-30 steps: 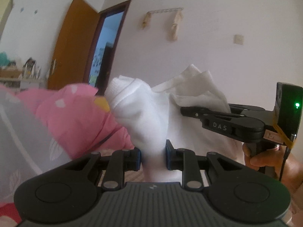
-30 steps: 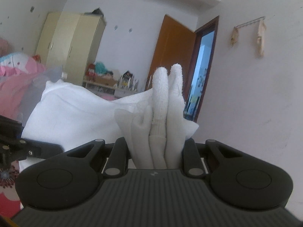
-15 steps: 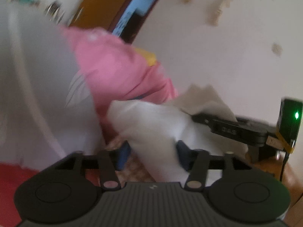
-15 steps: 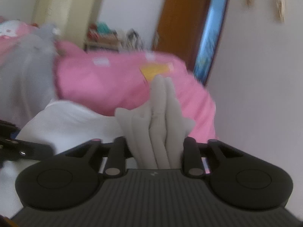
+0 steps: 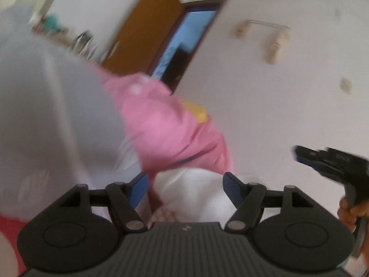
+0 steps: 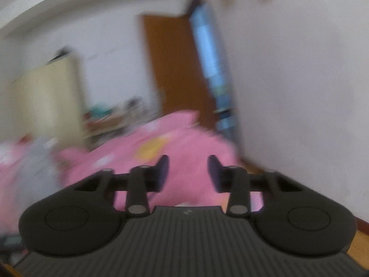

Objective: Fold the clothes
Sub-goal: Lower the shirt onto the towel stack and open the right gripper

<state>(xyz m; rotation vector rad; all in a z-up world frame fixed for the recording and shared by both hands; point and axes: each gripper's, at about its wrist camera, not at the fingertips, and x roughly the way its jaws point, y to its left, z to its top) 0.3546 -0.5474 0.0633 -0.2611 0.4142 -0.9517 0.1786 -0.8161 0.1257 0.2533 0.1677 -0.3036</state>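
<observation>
The white folded garment (image 5: 196, 194) lies low in the left wrist view, just beyond and between the wide-open jaws of my left gripper (image 5: 185, 180), which no longer clamp it. My right gripper (image 6: 188, 166) is open and empty, with only pink bedding behind its fingers; it also shows at the right edge of the left wrist view (image 5: 332, 161), held in a hand, away from the garment. Both views are motion-blurred.
A pink quilt (image 5: 170, 129) and grey-white bedding (image 5: 50, 120) are heaped to the left on the bed; the quilt also shows in the right wrist view (image 6: 143, 152). An orange door (image 6: 177, 67), a doorway, a cream wardrobe (image 6: 43, 101) and white walls stand behind.
Both grippers were shut on the white garment and held it up; both have opened and let it go. The garment dropped low, and the right gripper moved away to the right.
</observation>
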